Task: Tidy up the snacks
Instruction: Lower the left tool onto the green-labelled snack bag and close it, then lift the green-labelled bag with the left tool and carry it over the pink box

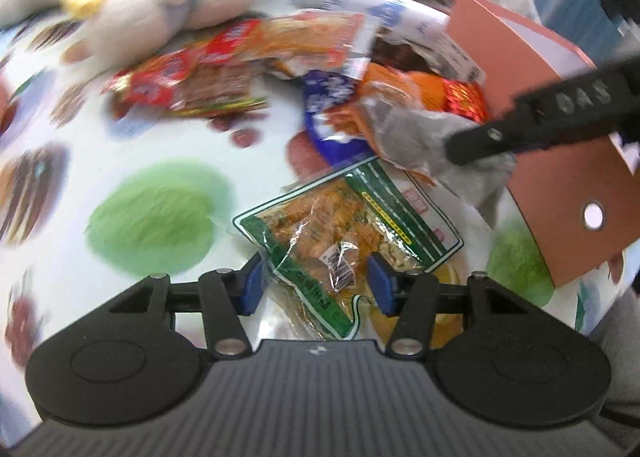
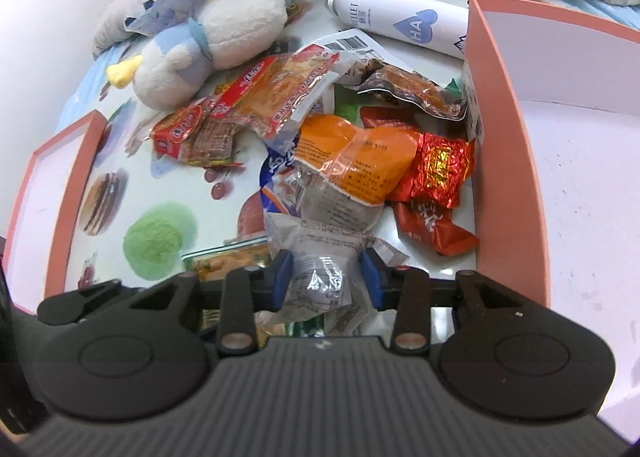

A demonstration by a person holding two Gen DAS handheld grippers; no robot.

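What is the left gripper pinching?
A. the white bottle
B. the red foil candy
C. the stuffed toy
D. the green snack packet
D: the left gripper has its blue pads pressed on either side of the green snack packet, which lies between them in the left wrist view.

Left gripper [image 1: 316,281] and right gripper [image 2: 326,277], both jaws pinching packets

Left gripper [image 1: 316,281] pinches green snack packet [image 1: 344,233].
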